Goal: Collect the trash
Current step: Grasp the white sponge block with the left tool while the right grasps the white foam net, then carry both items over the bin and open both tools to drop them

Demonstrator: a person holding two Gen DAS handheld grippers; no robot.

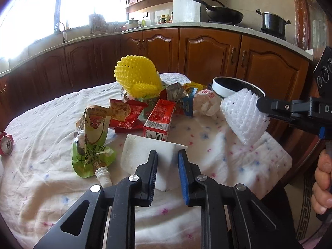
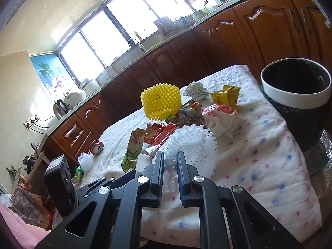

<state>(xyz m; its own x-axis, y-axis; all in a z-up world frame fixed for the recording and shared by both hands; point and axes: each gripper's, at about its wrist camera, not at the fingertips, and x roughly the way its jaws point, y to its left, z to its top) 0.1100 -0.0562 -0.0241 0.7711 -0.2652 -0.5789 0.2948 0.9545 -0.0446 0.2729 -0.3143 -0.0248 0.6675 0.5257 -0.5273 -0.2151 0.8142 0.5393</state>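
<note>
My left gripper is shut on a white foam block and holds it just over the cloth-covered table. My right gripper is shut on a white foam fruit net, which also shows in the left wrist view, held above the table's right side. A pile of trash lies mid-table: a yellow foam net, a red carton, a green spout pouch, red snack wrappers and crumpled white paper.
A black bin with a white rim stands at the table's right edge; it also shows in the left wrist view. A red can lies at the left edge. Kitchen cabinets run behind the table.
</note>
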